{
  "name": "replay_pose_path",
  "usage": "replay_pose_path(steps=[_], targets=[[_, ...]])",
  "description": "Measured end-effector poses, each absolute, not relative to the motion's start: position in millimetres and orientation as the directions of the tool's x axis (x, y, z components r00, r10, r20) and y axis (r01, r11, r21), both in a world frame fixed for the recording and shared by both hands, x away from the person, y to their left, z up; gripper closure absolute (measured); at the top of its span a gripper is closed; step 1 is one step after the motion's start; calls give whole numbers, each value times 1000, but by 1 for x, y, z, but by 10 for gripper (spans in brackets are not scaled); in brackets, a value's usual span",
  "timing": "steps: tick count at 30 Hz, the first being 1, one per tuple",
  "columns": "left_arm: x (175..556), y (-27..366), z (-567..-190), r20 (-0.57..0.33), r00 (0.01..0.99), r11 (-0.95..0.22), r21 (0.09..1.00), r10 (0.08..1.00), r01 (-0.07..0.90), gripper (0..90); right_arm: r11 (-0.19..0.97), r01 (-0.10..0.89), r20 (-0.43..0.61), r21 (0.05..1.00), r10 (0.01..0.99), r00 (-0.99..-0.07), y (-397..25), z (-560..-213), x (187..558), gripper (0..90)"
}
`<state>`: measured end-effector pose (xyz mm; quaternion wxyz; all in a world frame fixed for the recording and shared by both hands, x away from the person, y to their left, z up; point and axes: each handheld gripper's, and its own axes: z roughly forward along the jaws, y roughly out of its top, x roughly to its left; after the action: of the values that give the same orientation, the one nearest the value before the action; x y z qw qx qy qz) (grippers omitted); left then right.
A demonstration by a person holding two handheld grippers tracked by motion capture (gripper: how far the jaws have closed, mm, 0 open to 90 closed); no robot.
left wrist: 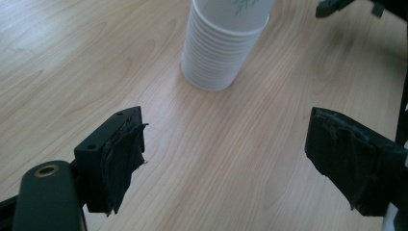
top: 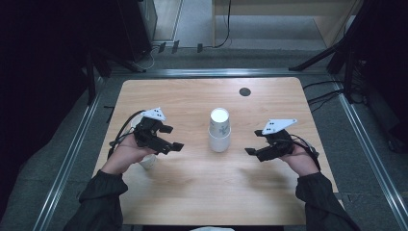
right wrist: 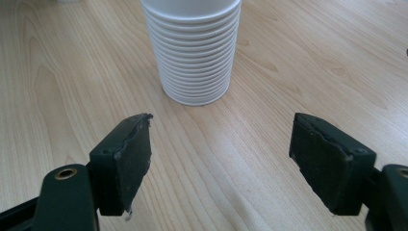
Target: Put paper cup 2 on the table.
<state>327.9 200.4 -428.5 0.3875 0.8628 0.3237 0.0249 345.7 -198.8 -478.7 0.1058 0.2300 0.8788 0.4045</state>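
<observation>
Step in hand: approach. Both grippers flank the stack of paper cups (top: 220, 131) and point at it; neither touches it. Judged an early stage, before any grasp.

Stack of paper cups: upright near the middle of the surface (top: 202, 192), many nested rims showing, a green print on the top cup.

Left gripper (top: 172, 137): at 9 o'clock from the stack, near but apart. Fingers (left wrist: 120, 159) spread wide, nothing between them.

Right gripper (top: 252, 148): at about 4 o'clock from the stack, near but apart. Fingers (right wrist: 127, 159) spread wide, holding nothing.

Single cup (top: 148, 161): under the person's left hand (top: 126, 156), at about 8 o'clock from the stack, partly hidden.

Next move, as judged: one gripper steadies the lower stack while the other closes on the top cup's rim and lifts straight up. Light pressure is needed, since paper walls crush easily and nested cups tend to cling.

High view adds: the stack's open top, the single cup, and a dark round spot (top: 245, 91) at 12 o'clock on the surface.

Left gripper view adds: the green print, and the right gripper's tip (left wrist: 332, 6) beyond the stack.

Right gripper view adds: the closest look at the nested rims (right wrist: 192, 57) and the stack's base on the wood.
</observation>
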Motion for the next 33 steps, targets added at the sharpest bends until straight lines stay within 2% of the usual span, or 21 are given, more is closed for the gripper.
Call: replay_pose_path(steps=[10, 16, 27, 31, 33], targets=[[321, 175, -433, -169, 811, -520, 691, 560, 503, 141, 565, 303, -2, 768, 475, -880, -194, -476, 337, 229], [318, 158, -439, -191, 828, -532, 686, 527, 497, 141, 570, 294, -3, 767, 462, -887, -192, -476, 336, 229], [313, 129, -450, -172, 839, -541, 695, 516, 474, 141, 571, 286, 3, 770, 445, -895, -187, -476, 332, 229], [311, 120, -456, -158, 834, -530, 706, 529, 470, 141, 575, 284, 2, 767, 441, -897, -187, -477, 331, 229], [309, 116, -458, -124, 815, -513, 722, 566, 465, 141, 580, 286, 5, 763, 437, -899, -186, -478, 330, 229]])
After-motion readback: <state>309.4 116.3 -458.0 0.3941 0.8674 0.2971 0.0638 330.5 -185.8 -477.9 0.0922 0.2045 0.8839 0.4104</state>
